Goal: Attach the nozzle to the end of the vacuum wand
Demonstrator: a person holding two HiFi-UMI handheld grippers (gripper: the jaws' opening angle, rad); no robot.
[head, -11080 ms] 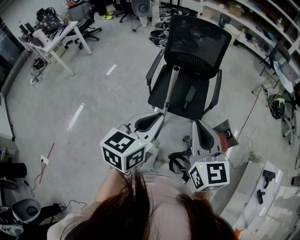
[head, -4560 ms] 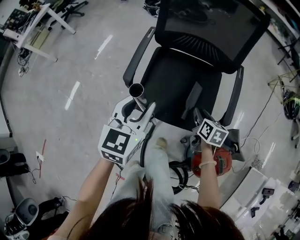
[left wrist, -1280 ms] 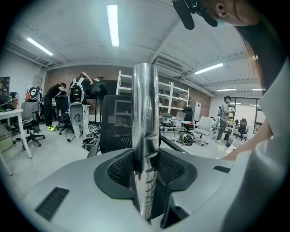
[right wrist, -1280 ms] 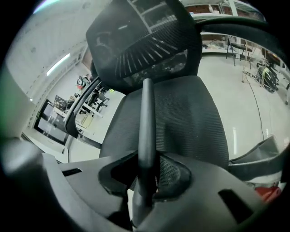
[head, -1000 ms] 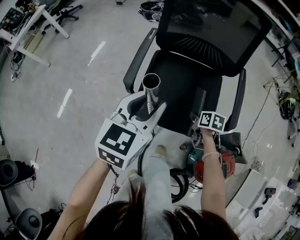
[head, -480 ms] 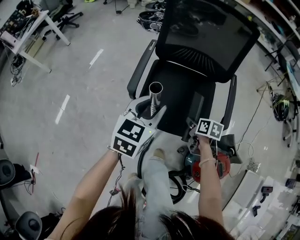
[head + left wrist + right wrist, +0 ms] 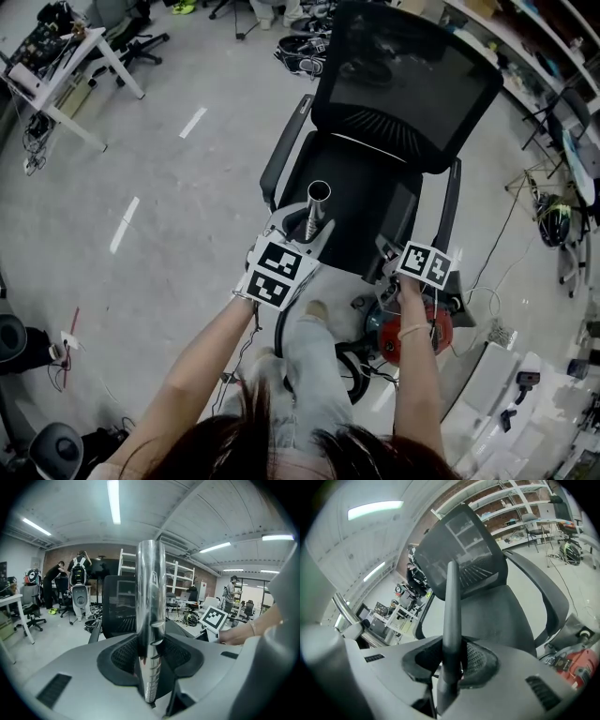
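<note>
My left gripper [image 7: 308,226] is shut on the chrome vacuum wand [image 7: 317,202]. The wand stands up between the jaws with its open round end on top, in front of the black office chair [image 7: 394,84]. In the left gripper view the wand [image 7: 151,597] rises from the pads. My right gripper [image 7: 387,253] is shut on the dark grey nozzle [image 7: 451,616], which points up and away over the chair seat [image 7: 506,611]. In the head view the nozzle is hard to make out against the seat. Wand and nozzle are apart, a hand's width or more.
The red and teal vacuum body [image 7: 415,333] and its black hose [image 7: 352,373] lie on the floor below my right hand. My own leg and foot [image 7: 314,337] are between the arms. A white desk [image 7: 70,61] stands far left. People [image 7: 77,571] stand at the back.
The right gripper has risen with the nozzle, lifting it off the chair seat. The left gripper still holds the wand in much the same place.
</note>
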